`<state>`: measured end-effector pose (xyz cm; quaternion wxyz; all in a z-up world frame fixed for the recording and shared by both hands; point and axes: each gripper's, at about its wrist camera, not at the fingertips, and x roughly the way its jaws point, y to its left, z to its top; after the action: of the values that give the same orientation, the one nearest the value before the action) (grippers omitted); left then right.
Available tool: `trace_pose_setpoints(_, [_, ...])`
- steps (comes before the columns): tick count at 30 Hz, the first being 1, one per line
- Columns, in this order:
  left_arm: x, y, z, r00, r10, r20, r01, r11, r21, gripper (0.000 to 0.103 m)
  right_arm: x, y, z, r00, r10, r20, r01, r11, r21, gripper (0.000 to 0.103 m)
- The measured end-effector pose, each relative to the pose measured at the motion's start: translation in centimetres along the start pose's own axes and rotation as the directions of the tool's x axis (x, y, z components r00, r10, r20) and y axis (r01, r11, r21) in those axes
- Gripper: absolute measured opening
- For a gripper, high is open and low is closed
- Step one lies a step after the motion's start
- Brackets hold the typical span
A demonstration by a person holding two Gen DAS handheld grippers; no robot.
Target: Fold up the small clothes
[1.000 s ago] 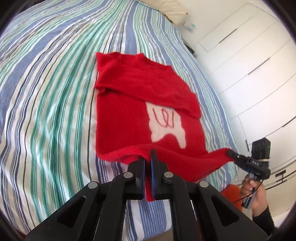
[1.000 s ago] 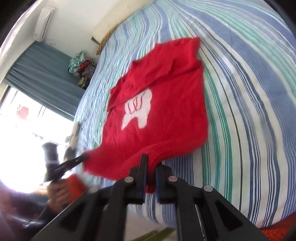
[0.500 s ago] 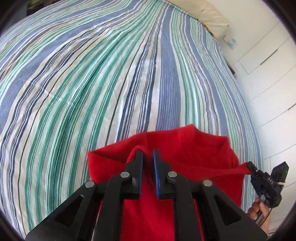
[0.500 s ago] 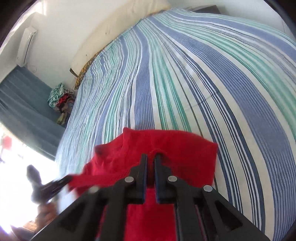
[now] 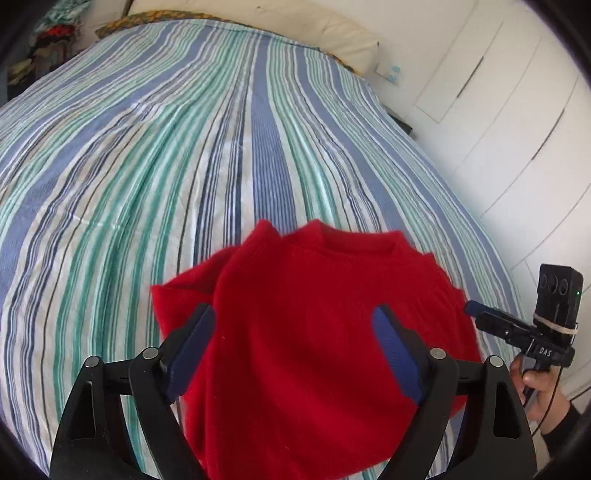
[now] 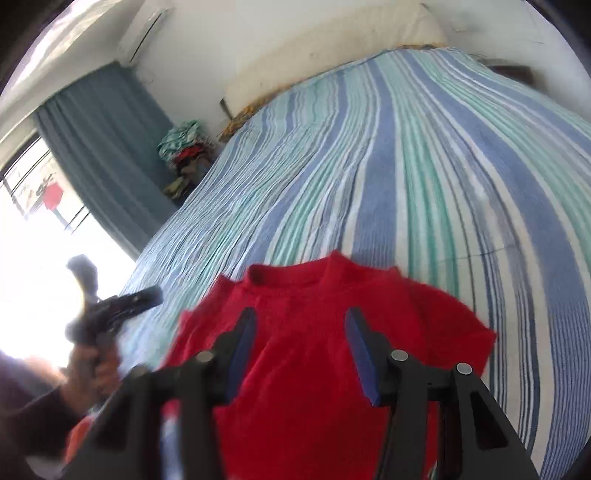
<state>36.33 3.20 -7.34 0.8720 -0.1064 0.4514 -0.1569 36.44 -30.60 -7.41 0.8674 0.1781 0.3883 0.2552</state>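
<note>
The red top (image 5: 317, 332) lies folded at the near edge of the striped bed (image 5: 147, 166), collar toward the far side. Both claws stand wide, gripping nothing: the left gripper (image 5: 293, 317) and the right gripper (image 6: 301, 319) hover over it. Beyond the collar the cover runs bare to the pillow (image 5: 295, 33).

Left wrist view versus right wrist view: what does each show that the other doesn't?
Only the left wrist view shows the white wardrobe doors and the right gripper from outside. Only the right wrist view shows the blue curtain, the window, the clothes pile and the blurred left gripper. Both show the folded red sweater, the striped bedspread and open jaws.
</note>
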Motion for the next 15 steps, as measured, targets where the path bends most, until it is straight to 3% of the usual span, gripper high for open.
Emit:
trace_pose_setpoints(2, [2.0, 0.4, -1.6, 0.991, 0.119, -0.067, -0.118, 0.993, 0.015, 0.094, 1.5, 1.0, -2.7, 0.995, 0.005, -0.103, -0.012, 0.998, -0.065, 0.05])
trace_pose_setpoints(3, [2.7, 1.3, -2.3, 0.981, 0.161, -0.108, -0.163, 0.987, -0.004, 0.091, 2.3, 0.5, -4.2, 0.988, -0.05, -0.146, 0.037, 0.995, -0.091, 0.05])
trace_pose_setpoints(4, [2.8, 2.2, -3.0, 0.974, 0.18, -0.135, -0.186, 0.982, -0.031, 0.083, 2.9, -0.6, -5.8, 0.972, -0.156, -0.178, 0.137, 0.984, -0.112, 0.047])
trace_pose_setpoints(5, [1.9, 2.8, -3.7, 0.978, 0.162, -0.133, -0.171, 0.983, -0.059, 0.081, 2.8, -2.2, -7.0, 0.958, -0.219, -0.187, 0.205, 0.974, -0.092, 0.039])
trace_pose_setpoints(7, [-0.7, 3.3, -4.6, 0.99, 0.116, -0.081, -0.123, 0.989, -0.083, 0.084, 0.0, -4.1, -8.5, 0.957, -0.253, -0.143, 0.255, 0.967, -0.004, 0.028])
trace_pose_setpoints(8, [-2.0, 3.3, -5.0, 0.992, 0.116, -0.057, -0.12, 0.99, -0.076, 0.09, -1.2, -3.6, -8.4, 0.944, -0.307, -0.119, 0.308, 0.951, -0.011, 0.029])
trace_pose_setpoints(11, [-5.0, 2.5, -6.6, 0.993, 0.121, -0.013, -0.122, 0.991, -0.049, 0.093, -4.0, 0.2, -8.1, 0.964, -0.259, -0.059, 0.253, 0.963, -0.098, 0.04])
trace_pose_setpoints(13, [-6.0, 2.5, -8.0, 0.992, 0.126, -0.029, -0.128, 0.991, -0.042, 0.093, -4.4, 2.3, -8.4, 0.978, -0.199, -0.055, 0.189, 0.971, -0.149, 0.048])
trace_pose_setpoints(15, [-7.0, 3.0, -9.7, 0.986, 0.162, -0.045, -0.163, 0.986, -0.034, 0.093, -3.5, 2.8, -9.4, 0.978, -0.19, -0.088, 0.173, 0.969, -0.175, 0.05])
